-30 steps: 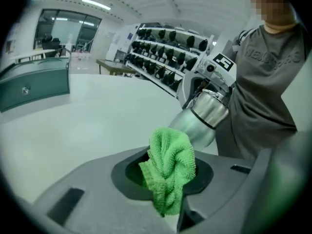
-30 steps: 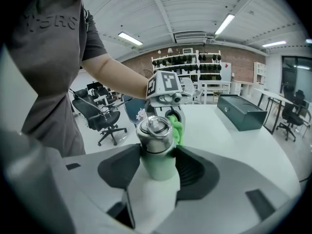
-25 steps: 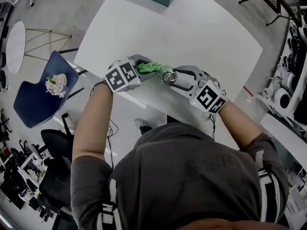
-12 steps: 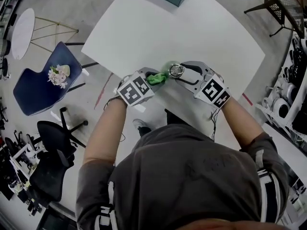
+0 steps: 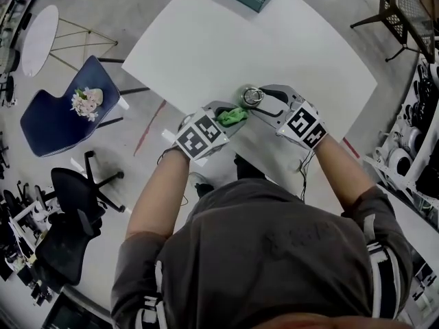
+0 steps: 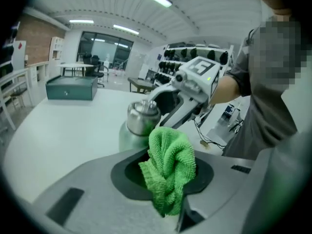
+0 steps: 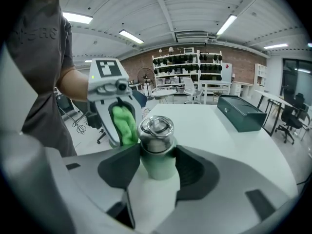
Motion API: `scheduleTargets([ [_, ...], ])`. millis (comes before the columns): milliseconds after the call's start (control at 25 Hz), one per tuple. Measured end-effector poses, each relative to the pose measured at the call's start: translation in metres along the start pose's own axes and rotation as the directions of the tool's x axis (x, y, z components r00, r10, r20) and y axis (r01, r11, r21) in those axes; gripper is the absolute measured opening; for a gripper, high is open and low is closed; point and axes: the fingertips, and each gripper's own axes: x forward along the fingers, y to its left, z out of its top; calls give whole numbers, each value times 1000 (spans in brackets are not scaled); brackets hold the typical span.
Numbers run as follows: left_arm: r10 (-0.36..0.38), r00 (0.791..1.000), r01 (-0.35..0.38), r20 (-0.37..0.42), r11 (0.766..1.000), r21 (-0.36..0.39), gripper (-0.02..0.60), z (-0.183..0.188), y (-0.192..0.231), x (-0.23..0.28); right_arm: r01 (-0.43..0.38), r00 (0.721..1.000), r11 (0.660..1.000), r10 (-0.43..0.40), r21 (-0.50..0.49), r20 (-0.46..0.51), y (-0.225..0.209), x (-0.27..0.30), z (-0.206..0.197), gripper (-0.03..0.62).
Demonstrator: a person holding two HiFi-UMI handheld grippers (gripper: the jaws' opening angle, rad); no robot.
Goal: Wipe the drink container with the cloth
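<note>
Two grippers meet near the near edge of the white rectangular table (image 5: 274,40).

Head view: the left gripper (image 5: 221,115) carries a bunched green microfibre cloth (image 5: 234,116) just left of the pale green drink container with a steel ring cap (image 5: 252,96). The container stands upright in the right gripper (image 5: 260,105).

Left gripper view: the jaws pinch the cloth, and its free fold hangs before the container's side. Contact cannot be confirmed.

Right gripper view: the jaws stand partly apart, clamped on the container's body below the cap.

Step in hand: wiping the container's left side. The next move probably calls for pressing the cloth to the wall and stroking it while the right grip steadies the container.
</note>
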Motion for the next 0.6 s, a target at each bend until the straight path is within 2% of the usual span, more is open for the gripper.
scheduleTargets([
  [120, 51, 998, -54, 31, 995, 80, 86, 37, 1, -30, 3, 1000, 1000, -3, -4, 3, -2, -1, 0, 218],
  [200, 83, 996, -78, -19, 980, 181, 88, 47, 0, -33, 11, 1000, 1000, -11, -1, 7, -2, -3, -1, 218],
  [280, 90, 995, -77, -44, 970, 232, 89, 53, -3, -35, 15, 1000, 1000, -15, -4, 7, -2, -4, -1, 218],
  [440, 77, 996, -86, 54, 977, 195, 87, 85, -6, -42, 7, 1000, 1000, -7, -20, 2, -1, -3, 0, 218],
  [600, 96, 995, -100, 30, 973, 209, 91, 93, 9, -19, 19, 1000, 1000, -19, -14, 1, -2, -5, 0, 218],
])
